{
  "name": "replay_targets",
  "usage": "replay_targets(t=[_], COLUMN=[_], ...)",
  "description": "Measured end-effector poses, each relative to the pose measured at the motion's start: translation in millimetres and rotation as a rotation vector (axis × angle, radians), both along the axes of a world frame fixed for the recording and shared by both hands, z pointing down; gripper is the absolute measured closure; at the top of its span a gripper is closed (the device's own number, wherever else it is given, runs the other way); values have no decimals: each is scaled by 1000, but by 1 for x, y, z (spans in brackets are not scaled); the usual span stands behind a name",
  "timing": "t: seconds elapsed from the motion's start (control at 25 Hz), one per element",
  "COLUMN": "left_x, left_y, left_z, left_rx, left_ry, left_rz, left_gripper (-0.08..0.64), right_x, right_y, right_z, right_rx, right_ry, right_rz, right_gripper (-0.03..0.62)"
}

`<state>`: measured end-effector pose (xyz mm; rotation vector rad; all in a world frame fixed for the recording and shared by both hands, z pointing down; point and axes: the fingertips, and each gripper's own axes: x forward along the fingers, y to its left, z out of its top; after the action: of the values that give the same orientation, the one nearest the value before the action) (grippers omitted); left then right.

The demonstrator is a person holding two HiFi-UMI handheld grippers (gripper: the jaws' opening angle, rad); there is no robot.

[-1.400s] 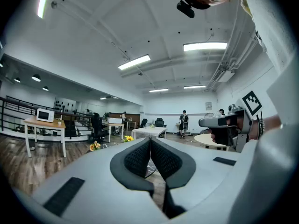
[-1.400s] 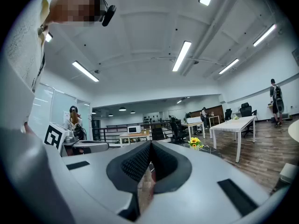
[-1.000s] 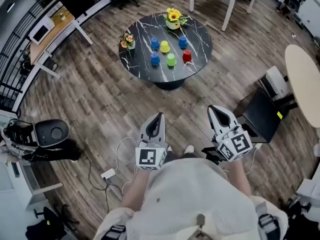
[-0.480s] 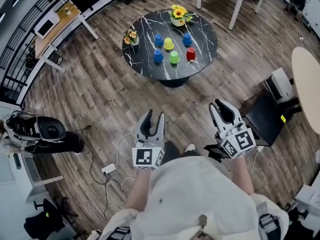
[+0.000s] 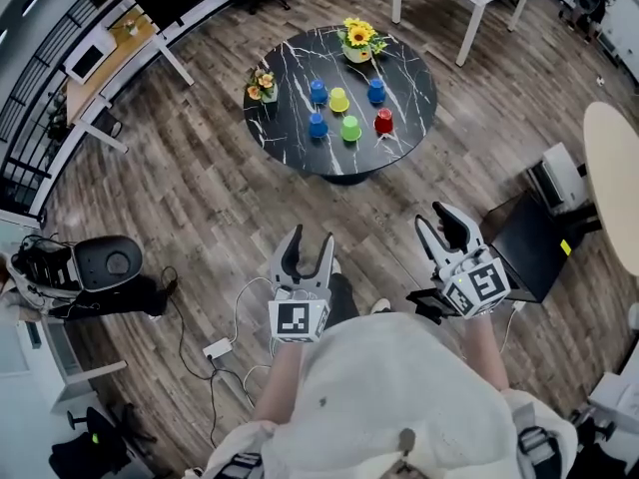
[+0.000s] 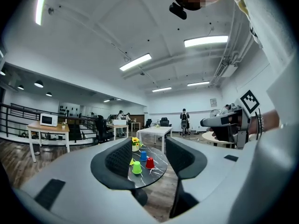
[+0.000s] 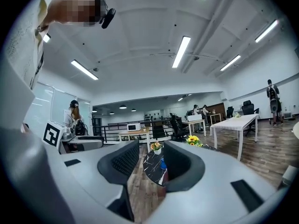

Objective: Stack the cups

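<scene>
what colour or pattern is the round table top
Black with white marble veins; the table shows best in the head view.

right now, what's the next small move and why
Probably step closer to the black table: the cups on it stand far beyond reach. The left tongs and right tongs have just been opening with nothing between them, so they look ready.

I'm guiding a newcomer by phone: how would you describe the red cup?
Find the round black marble table on the wooden floor ahead of the person. Of the six cups on it, the red cup ends the nearer row on the right, beside the green cup. It is the only red one.
</scene>
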<state>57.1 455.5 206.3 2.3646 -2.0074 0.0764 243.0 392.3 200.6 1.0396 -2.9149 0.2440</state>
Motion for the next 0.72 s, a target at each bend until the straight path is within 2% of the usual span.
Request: replay_targets(t=[0.32,0.6,0.72], left_x=[-61,-119,-142], left_y=[-84,-146,-163], left_z=[-3,2,3], left_rx=[35,38,33], left_ry=[15,-33,-25], left_rz=[63,140,154], left_gripper=[334,334,334], right_x=[-63,-125,-149], right_y=[-72,-127,-141], right_z=[3,2,6], right_rx=[-6,17,16], right_ry=[42,62,82], right_rz=[40,86,96], right_gripper=[425,423,416])
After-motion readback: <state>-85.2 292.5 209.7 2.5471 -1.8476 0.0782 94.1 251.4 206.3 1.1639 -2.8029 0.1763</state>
